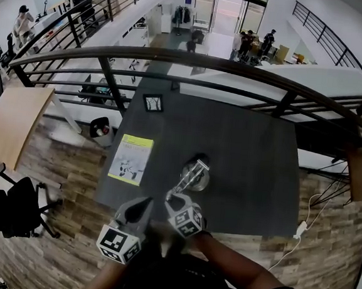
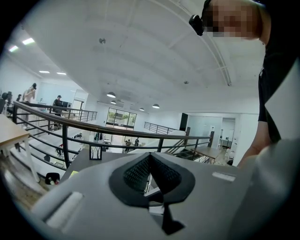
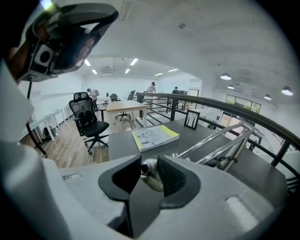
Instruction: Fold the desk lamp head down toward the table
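Observation:
The desk lamp [image 1: 196,173] stands on the dark table [image 1: 255,160], its round base under chrome arms that slope toward me. In the right gripper view the arms [image 3: 220,140] run up to the right. The small silver lamp head [image 3: 151,177] sits between the pads of my right gripper [image 3: 149,172], which is shut on it. In the head view that gripper [image 1: 175,200] is at the table's near edge, at the low end of the arms. My left gripper [image 1: 143,206] hangs just left of it, shut and holding nothing, its pads meeting at the tip [image 2: 150,161].
A yellow-edged booklet [image 1: 131,158] lies on the table's left side and a small picture frame [image 1: 153,102] stands at the far edge. A dark railing [image 1: 194,60] runs behind the table. An office chair [image 1: 12,208] and a wooden table [image 1: 13,120] stand on the left.

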{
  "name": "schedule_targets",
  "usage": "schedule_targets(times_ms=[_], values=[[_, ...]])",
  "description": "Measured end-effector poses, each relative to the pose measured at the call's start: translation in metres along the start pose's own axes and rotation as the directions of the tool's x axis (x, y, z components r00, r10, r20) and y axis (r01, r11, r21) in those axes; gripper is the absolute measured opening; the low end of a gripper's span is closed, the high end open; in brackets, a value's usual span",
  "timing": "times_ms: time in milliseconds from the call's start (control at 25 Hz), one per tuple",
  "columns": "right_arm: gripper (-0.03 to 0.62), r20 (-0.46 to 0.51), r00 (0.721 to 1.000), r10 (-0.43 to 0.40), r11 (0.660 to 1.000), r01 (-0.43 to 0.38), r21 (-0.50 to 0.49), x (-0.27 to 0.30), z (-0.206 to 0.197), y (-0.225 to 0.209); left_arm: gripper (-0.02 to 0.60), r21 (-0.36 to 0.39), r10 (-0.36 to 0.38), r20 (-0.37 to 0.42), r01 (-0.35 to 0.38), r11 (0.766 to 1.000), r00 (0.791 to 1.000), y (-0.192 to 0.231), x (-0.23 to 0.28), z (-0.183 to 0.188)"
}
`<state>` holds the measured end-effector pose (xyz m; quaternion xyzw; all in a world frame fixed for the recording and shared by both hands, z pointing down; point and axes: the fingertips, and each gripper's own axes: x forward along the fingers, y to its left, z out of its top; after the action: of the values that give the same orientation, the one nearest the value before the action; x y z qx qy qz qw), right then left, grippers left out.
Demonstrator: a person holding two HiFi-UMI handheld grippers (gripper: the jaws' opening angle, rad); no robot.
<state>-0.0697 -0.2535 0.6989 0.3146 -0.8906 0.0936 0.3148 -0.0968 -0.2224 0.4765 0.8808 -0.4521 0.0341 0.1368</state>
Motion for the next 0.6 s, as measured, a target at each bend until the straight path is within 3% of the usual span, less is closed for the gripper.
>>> schedule_targets(times_ms=[600], values=[[0.117,-0.025,0.999,-0.030,0.999,0.029,-0.036,0.020,-0.019,-0.014,0.002,-0.017,0.009,-0.008,-0.009,1.000,1.000,0.007,-0.003,-0.008]])
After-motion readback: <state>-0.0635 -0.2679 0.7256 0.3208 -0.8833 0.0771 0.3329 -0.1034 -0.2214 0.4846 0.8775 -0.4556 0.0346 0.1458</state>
